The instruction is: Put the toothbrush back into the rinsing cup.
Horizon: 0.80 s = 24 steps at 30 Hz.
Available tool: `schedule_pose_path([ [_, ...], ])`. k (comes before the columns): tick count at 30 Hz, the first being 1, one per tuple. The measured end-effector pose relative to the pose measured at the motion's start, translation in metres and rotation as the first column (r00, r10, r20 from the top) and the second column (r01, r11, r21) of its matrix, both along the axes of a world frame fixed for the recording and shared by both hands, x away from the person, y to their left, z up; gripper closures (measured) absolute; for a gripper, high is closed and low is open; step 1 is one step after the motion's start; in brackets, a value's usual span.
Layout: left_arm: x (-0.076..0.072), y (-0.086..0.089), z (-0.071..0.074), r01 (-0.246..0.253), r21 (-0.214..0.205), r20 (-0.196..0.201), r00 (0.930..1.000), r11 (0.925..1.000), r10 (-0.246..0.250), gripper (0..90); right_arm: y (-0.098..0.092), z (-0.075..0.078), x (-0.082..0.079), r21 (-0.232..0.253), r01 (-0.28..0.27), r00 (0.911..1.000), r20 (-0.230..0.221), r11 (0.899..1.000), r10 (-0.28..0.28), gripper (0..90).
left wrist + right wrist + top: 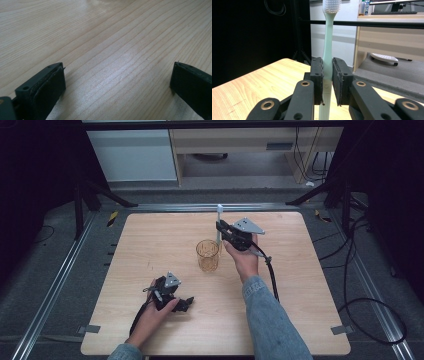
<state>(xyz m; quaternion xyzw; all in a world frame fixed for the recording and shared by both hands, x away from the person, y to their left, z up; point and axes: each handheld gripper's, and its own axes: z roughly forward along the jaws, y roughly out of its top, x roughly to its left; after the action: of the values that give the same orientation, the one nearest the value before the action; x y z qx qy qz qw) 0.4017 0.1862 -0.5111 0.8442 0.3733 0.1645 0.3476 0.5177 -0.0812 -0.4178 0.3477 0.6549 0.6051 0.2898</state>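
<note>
A pale green toothbrush stands upright with its white bristles at the top, and my right gripper is shut on its handle. In the high view the right gripper holds the toothbrush above the table, just behind and to the right of an amber see-through cup that stands near the table's middle. My left gripper rests low on the wooden table at the front left. Its jaws stand wide apart over bare wood, with nothing between them.
The cup is the only loose object on the table. Metal rails run along both sides. Black stand legs stand on the floor behind the table, with cables at the right. A white cabinet and a wooden desk are farther back.
</note>
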Motion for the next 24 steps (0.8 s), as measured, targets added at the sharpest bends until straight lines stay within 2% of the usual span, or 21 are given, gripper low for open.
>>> schedule_pose_path([
  [16,0.000,0.000,0.000,-0.001,-0.002,0.000,1.0000,1.0000,0.001,0.0,0.005,-0.011,0.000,-0.011,-0.015,0.9999,-0.007,1.000,0.015,79.2],
  [24,0.000,0.000,0.000,0.000,-0.001,0.000,1.0000,1.0000,0.000,0.0,0.000,-0.022,0.000,-0.012,-0.010,0.9997,-0.020,1.000,0.010,79.2],
])
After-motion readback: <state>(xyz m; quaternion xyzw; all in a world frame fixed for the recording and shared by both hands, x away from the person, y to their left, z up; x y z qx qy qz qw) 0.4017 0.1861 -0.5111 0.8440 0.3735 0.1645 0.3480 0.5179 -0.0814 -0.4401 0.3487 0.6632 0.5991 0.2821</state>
